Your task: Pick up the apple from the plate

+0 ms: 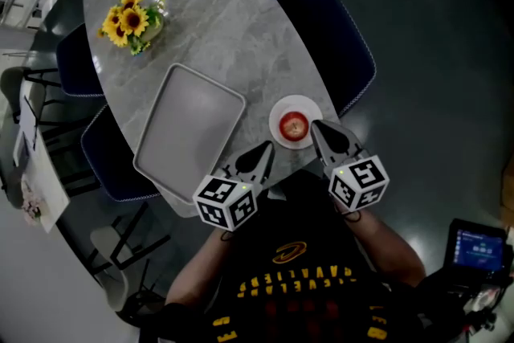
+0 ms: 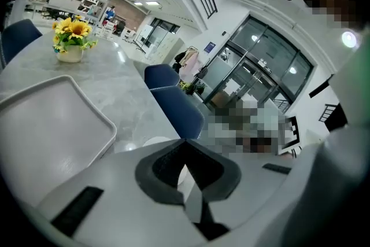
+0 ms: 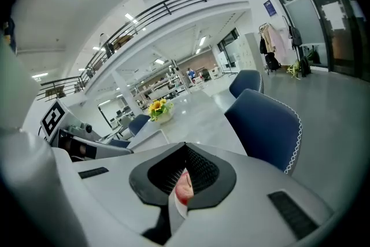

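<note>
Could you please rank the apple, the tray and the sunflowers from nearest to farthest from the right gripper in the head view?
1. Apple, on the plate right beside the right gripper.
2. Tray, farther left on the table.
3. Sunflowers, at the table's far end.

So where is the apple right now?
In the head view the apple sits on the small white plate near the table's near edge, right of the grey tray, just ahead of the right gripper.
</note>
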### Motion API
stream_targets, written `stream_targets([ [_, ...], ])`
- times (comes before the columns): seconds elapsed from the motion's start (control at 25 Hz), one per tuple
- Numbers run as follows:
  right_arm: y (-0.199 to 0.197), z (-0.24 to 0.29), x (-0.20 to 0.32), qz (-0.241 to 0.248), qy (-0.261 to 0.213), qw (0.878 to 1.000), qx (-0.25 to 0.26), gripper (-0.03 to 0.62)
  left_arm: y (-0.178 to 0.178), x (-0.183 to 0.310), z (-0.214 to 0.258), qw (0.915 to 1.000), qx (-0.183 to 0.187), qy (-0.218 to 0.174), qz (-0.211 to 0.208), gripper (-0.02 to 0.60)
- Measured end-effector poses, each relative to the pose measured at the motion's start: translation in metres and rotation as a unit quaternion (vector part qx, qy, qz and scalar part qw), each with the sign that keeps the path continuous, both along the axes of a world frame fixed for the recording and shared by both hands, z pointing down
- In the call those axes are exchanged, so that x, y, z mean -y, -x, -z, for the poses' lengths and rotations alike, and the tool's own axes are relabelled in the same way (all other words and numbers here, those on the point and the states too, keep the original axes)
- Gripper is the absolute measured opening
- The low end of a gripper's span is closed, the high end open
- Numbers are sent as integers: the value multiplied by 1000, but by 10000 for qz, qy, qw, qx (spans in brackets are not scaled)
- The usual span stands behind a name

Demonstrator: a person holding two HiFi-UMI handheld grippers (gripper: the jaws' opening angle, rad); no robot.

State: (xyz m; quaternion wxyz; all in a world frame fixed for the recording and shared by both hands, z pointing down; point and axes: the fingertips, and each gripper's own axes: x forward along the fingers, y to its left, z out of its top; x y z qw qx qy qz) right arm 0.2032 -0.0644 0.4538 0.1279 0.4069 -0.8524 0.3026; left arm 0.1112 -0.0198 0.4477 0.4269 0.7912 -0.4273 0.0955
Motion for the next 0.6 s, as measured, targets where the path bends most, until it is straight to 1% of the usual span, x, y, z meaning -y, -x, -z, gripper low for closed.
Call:
stream_targets([
  [0.08, 15, 8, -12, 7, -113, 9999, 30, 6, 9, -12, 7, 9999, 39, -125, -92, 2],
  [0.16, 24, 12, -15, 14, -162, 9998, 61, 6, 14, -12, 14, 9996, 90, -229, -164, 2],
  [0.32, 36, 21, -12, 32, -291, 9996, 34, 7, 23, -8, 24, 9995, 27, -280, -172, 2],
  [0.6, 70, 54, -44, -142, -734, 9972, -17, 6, 55, -42, 45, 9978, -43, -562, -343, 2],
])
